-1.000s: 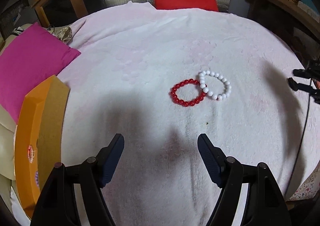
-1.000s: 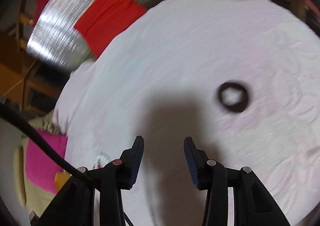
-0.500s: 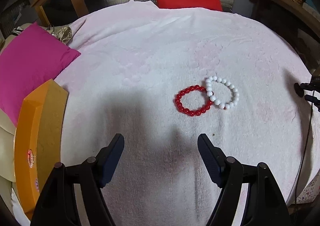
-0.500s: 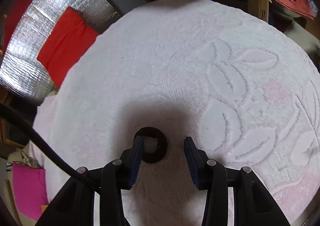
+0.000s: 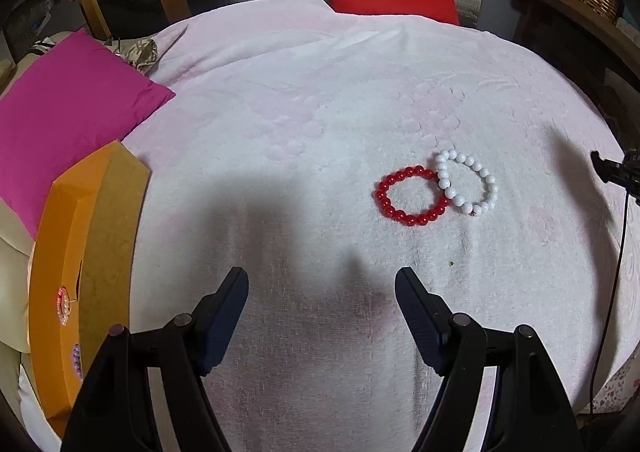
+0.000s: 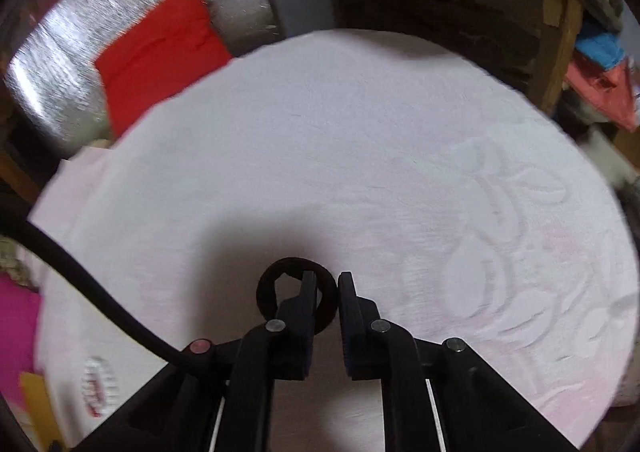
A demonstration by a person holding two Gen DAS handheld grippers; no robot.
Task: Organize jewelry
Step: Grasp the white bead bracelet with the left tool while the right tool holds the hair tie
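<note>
1. The right claw has closed on one side of the black ring-shaped bracelet: one finger stands inside the loop, the other outside, with the band pinched between. The bracelet lies on the pale pink towelling cloth covering the table.
2. The left claw hangs open and empty above the cloth, short of the red bead bracelet and the white bead bracelet, which touch side by side.
3. The black band looks light and probably soft, so a pinch across its rim seems right. The beaded loops are likely smooth and may roll; taking one strand between the fingers should hold better.
4. Half a second earlier the right claw stood open around the black bracelet; its fingers have since drawn together. The left claw is barely changed.
5. An orange open box waits at the left edge.
</note>
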